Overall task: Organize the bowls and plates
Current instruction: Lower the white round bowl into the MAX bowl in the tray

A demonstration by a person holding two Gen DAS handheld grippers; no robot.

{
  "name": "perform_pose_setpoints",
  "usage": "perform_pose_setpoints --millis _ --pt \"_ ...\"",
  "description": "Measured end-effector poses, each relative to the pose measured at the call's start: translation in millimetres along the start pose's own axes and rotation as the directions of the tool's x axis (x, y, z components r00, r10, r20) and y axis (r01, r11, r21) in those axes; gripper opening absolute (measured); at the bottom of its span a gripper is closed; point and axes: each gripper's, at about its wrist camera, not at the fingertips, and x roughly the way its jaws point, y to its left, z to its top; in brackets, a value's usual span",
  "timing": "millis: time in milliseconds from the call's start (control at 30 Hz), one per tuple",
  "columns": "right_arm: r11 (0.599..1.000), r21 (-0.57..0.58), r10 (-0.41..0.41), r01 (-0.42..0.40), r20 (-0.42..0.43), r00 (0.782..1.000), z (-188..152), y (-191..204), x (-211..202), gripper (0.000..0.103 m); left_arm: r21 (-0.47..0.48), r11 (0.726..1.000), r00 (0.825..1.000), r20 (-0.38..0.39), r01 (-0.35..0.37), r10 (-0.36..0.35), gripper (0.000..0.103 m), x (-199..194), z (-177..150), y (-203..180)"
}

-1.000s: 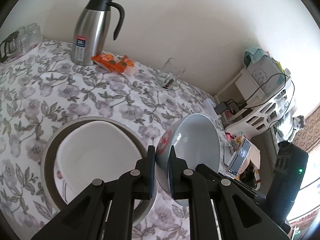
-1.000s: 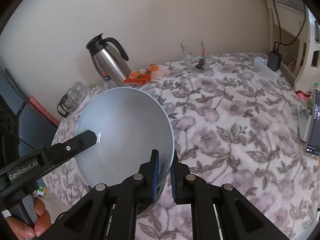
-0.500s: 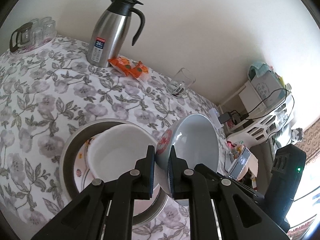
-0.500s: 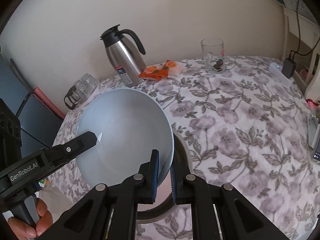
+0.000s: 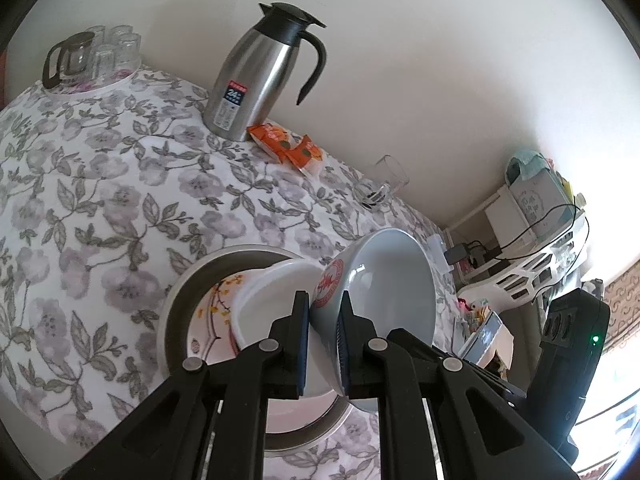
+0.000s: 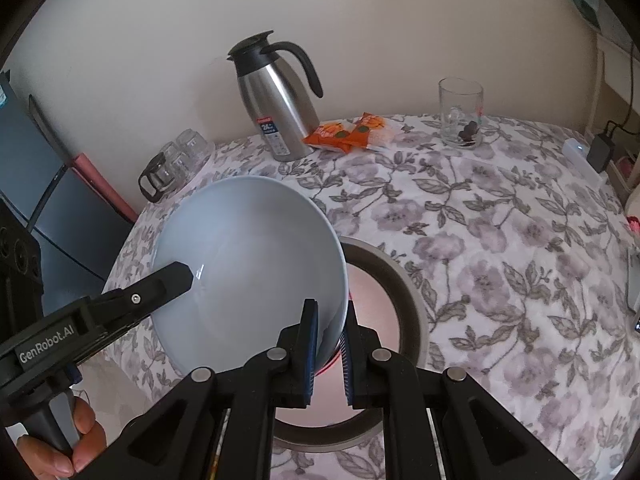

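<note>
A pale blue-grey bowl (image 5: 384, 292) with a red mark on its outside hangs tilted above the table, held at two opposite points of its rim. My left gripper (image 5: 323, 320) is shut on the near rim. My right gripper (image 6: 330, 320) is shut on the other side of the bowl (image 6: 248, 264). One left finger (image 6: 168, 280) reaches over the rim into the bowl. Just below sits a stack: a white bowl (image 5: 272, 292) on a flowered plate (image 5: 212, 308) on a wide grey-rimmed plate (image 5: 178, 304). The held bowl partly covers that grey-rimmed plate (image 6: 408, 300).
On the flowered tablecloth stand a steel jug (image 5: 264, 80), orange snack packets (image 5: 288, 148), a glass mug (image 5: 380, 188) and a tray of glasses (image 5: 92, 56). A white shelf with cables (image 5: 532, 248) and a phone (image 5: 484, 336) lie past the table's right edge.
Both grippers carried the bowl sideways across the table, still shut on it. The plate stack, formerly off to one side, now lies right under the bowl.
</note>
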Motion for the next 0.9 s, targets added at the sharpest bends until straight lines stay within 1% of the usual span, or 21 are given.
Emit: perform_pose_setpoints --millis 200,567,767,900 --pt "1.0 -0.015 -0.013 0.013 -0.032 0.999 -1.7 9.8 11.9 0.012 -0.022 1.0 1.0 -0.013 -0.008 0.008 0.013 1.3 -0.6 14.2" --pt "0.998 -0.029 -0.049 0.047 -0.073 0.996 -2.5 17.1 27.2 0.013 -0.056 0.998 0.998 -0.056 -0.018 0.015 0.013 14.8 -1.5 30.8" --pt "0.997 -0.04 -0.069 0.066 -0.091 0.993 -2.4 19.5 34.3 0.014 -0.064 0.998 0.997 -0.075 -0.026 0.021 0.013 21.7 -3.3 36.1" --pt "0.995 -0.055 -0.088 0.083 -0.09 0.992 -1.6 22.4 36.1 0.015 -0.046 0.998 0.996 -0.079 -0.041 0.038 0.013 25.1 -2.9 35.5"
